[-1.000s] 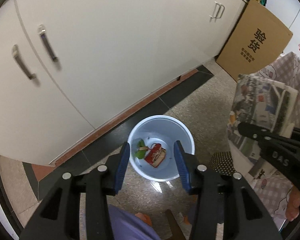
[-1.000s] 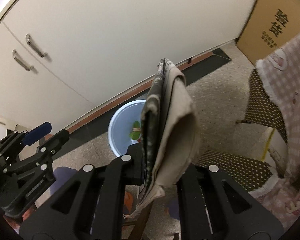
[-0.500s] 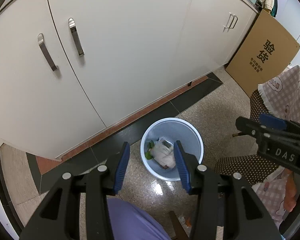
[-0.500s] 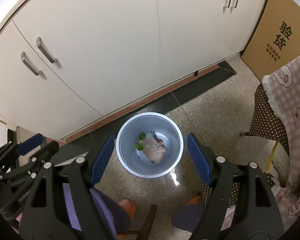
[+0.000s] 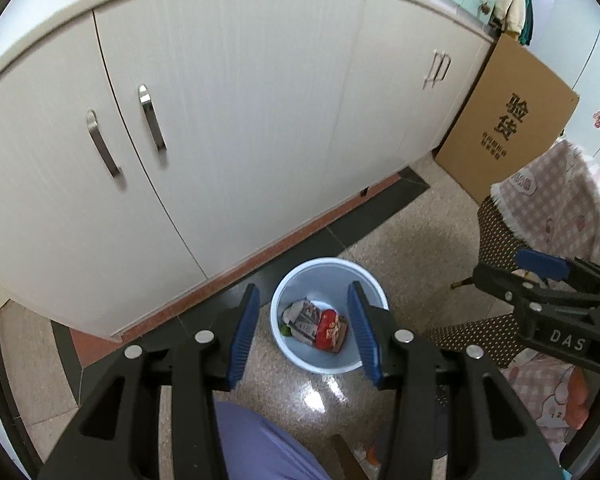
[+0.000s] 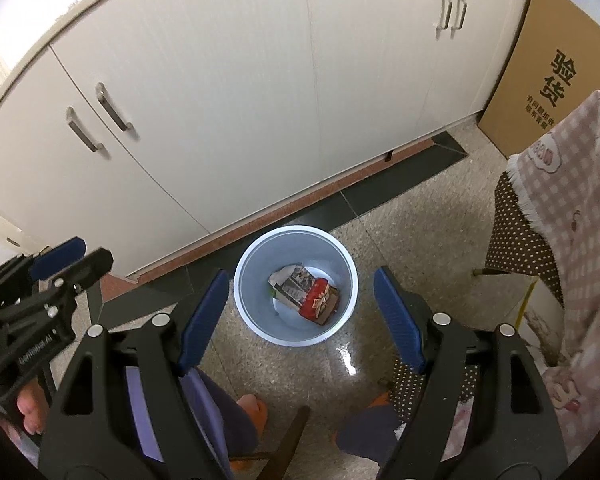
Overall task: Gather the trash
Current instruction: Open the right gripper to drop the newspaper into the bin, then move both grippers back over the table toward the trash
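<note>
A pale blue trash bin [image 5: 364, 280] stands on the speckled floor by the white cabinets; it also shows in the right wrist view [image 6: 256, 320]. Inside lie a folded newspaper [image 6: 294, 282], a red packet [image 6: 320, 306] and a bit of green. The newspaper [image 5: 302, 316] and red packet [image 5: 330, 328] show in the left wrist view too. My left gripper [image 5: 302, 334] is open and empty, high above the bin. My right gripper [image 6: 300, 314] is wide open and empty, also above the bin.
White cabinets [image 5: 220, 120] with metal handles run behind the bin. A brown cardboard box [image 5: 508, 120] leans at the right. A table with a pink checked cloth [image 6: 572, 208] stands at the right. The person's legs and feet [image 6: 248, 408] are below the grippers.
My right gripper opened and let go of the newspaper, which now lies in the bin. Both grippers have risen higher above the bin.
</note>
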`<state>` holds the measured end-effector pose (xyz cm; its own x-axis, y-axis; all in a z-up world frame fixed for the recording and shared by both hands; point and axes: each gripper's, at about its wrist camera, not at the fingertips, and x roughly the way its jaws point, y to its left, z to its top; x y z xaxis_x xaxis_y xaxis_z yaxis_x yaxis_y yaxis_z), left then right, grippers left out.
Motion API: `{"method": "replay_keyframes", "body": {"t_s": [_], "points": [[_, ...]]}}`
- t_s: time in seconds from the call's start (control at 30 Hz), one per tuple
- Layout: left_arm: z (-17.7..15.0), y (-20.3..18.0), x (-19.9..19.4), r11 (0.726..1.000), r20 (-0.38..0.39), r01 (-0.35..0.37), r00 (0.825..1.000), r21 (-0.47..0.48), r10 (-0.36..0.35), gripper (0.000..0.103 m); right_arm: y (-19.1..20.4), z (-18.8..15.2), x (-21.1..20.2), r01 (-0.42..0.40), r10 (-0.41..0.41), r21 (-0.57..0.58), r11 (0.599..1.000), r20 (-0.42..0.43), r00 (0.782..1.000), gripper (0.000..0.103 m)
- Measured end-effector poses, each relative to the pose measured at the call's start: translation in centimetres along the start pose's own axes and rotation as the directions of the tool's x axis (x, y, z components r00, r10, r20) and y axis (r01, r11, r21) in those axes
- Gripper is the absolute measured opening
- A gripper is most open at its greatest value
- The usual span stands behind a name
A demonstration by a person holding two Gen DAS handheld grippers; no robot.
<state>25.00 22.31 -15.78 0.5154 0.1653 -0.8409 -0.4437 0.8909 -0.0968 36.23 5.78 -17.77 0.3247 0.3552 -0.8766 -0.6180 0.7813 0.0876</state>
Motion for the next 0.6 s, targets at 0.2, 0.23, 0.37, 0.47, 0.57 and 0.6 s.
{"method": "replay_keyframes", "body": {"t_s": [0.2,0.23,0.37,0.47,0.57,0.6], "points": [[0.1,-0.8,-3.2,1.000,0.073,0.000,0.997,0.019,-0.001,0.045,-1.3,-0.7,-4.5,-0.010,0.011,-0.006,1.000,0.075,0.997,0.077],[0.2,-1.0,-3.8,1.000,0.084,0.005,0.996,0.021,-0.007,0.045,-1.5,-0.9,-5.4,-0.010,0.011,-0.007,1.000,0.094,0.996,0.078],[0.2,-2.4,-5.9,0.998,0.131,-0.010,0.991,0.057,0.002,0.045,-2.7,-1.7,-9.2,-0.017,0.017,-0.001,1.000,0.168,0.986,0.079],[0.2,-3.5,-7.4,0.997,0.160,-0.003,0.987,0.080,-0.010,0.045,-3.8,-2.4,-12.0,-0.019,0.015,0.016,1.000,0.226,0.974,0.081],[0.3,-5.3,-8.7,0.993,0.186,0.018,0.982,0.115,-0.039,0.045,-5.2,-3.0,-14.4,-0.003,-0.006,0.030,1.000,0.273,0.962,0.082],[0.2,-5.9,-9.1,0.992,0.191,0.018,0.981,0.124,-0.042,0.045,-5.6,-3.2,-15.1,0.005,-0.015,0.036,0.999,0.284,0.959,0.082]]}}
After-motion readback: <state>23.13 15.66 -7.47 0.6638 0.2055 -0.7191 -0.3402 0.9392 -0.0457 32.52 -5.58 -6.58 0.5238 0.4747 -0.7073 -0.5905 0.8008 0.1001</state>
